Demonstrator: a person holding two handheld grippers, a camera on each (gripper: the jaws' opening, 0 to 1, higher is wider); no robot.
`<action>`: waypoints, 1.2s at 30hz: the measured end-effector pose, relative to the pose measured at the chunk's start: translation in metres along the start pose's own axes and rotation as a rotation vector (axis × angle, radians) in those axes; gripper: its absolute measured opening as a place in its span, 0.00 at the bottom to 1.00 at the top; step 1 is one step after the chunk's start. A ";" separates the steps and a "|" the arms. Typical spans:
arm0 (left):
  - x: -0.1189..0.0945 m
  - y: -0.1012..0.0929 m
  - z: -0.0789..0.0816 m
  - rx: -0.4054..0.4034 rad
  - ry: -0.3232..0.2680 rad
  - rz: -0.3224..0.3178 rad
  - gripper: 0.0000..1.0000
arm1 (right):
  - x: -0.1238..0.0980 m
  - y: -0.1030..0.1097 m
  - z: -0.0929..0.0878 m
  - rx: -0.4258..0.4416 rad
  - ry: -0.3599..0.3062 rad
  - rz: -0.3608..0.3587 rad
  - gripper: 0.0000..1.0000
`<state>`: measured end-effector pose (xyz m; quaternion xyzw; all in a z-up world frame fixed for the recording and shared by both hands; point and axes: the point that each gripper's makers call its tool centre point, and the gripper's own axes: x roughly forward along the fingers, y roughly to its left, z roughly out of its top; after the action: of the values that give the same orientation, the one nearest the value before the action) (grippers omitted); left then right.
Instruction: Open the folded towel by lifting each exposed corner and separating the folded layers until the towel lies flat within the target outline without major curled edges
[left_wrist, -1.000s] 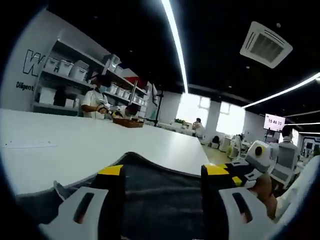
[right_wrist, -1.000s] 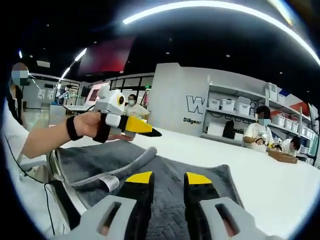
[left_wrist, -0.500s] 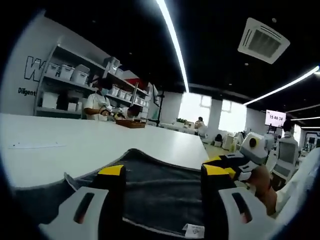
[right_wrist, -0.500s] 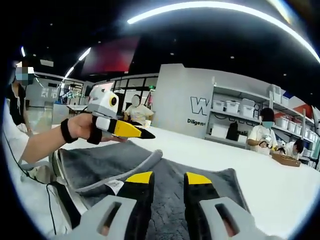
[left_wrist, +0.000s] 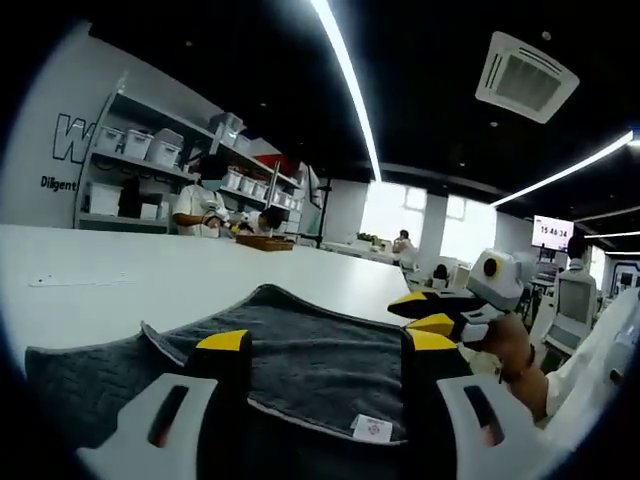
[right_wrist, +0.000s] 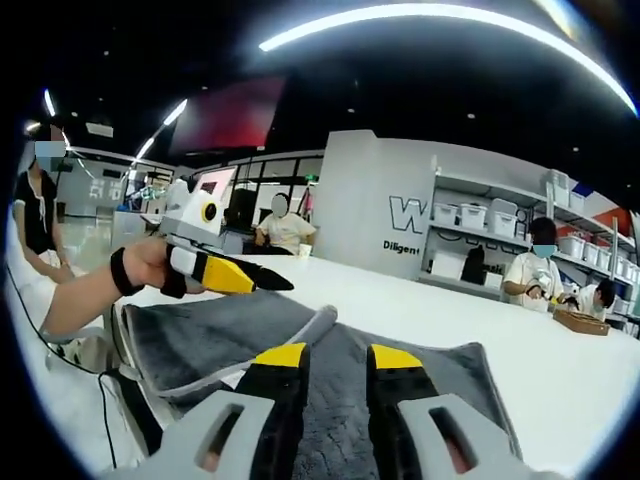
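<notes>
A dark grey towel (left_wrist: 310, 350) lies on the white table (left_wrist: 120, 270) with a layer still folded over. Its white label (left_wrist: 372, 428) shows near my left gripper (left_wrist: 327, 342), which stands wide open just above the cloth and grips nothing. The right gripper (left_wrist: 412, 312) comes in from the right in a hand, hovering over the towel's right edge. In the right gripper view the towel (right_wrist: 200, 320) has a pale rolled hem running across it. My right gripper (right_wrist: 337, 357) holds its jaws a narrow gap apart over the cloth. The left gripper (right_wrist: 265, 282) hovers above the towel's far left side.
Wall shelves with white bins (left_wrist: 140, 150) stand at the far side. A person (left_wrist: 205, 200) works there beside a brown tray (left_wrist: 265, 242). More bare table (right_wrist: 560, 370) stretches right of the towel. Another person (right_wrist: 40, 220) stands at the left.
The towel, humped up between the left jaws a second ago, has sunk flatter and its label has come into sight. Both grippers have lifted slightly away from the cloth.
</notes>
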<state>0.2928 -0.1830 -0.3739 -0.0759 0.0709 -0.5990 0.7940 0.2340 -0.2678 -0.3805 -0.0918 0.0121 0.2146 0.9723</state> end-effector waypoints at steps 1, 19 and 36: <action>-0.002 -0.004 -0.001 0.003 0.000 -0.010 0.59 | 0.001 0.002 0.000 0.001 0.000 0.003 0.18; -0.023 -0.018 -0.016 0.011 0.005 -0.002 0.59 | 0.015 0.013 0.004 -0.019 0.009 0.041 0.18; -0.043 -0.020 -0.027 0.033 0.016 0.051 0.60 | 0.047 0.028 0.014 -0.046 0.036 0.119 0.18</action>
<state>0.2570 -0.1484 -0.3957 -0.0563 0.0692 -0.5801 0.8097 0.2646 -0.2209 -0.3745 -0.1172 0.0302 0.2708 0.9550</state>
